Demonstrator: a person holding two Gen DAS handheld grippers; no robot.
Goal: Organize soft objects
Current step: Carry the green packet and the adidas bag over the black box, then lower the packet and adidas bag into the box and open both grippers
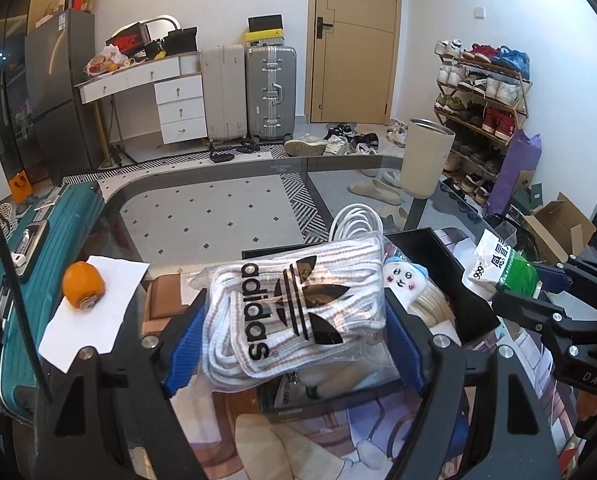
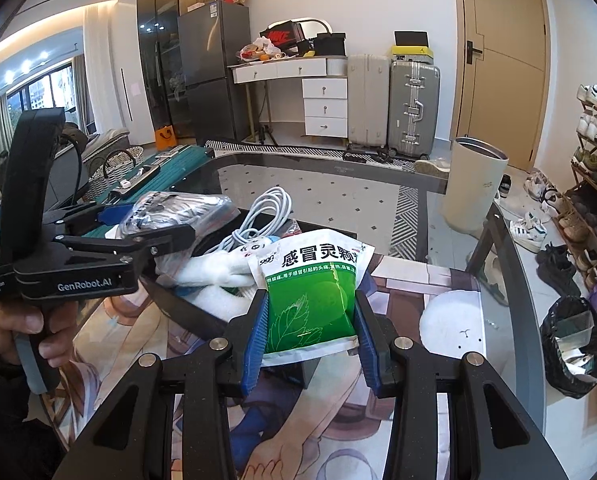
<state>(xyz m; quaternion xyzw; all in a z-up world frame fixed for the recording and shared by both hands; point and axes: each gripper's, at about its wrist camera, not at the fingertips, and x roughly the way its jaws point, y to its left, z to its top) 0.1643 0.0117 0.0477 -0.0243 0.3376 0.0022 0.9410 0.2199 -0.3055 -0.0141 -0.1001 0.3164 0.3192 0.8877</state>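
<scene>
Left claw clamped on the clear adidas sock pack, blue pads pressing both sides, pack held over the black box. Right claw squeezed on the green-white medicine pouch, pouch upright just right of the box. Box holds white cable and a white plush toy; what lies under them is probably foam, view poor. Orange fruit on paper, left on the glass desk.
</scene>
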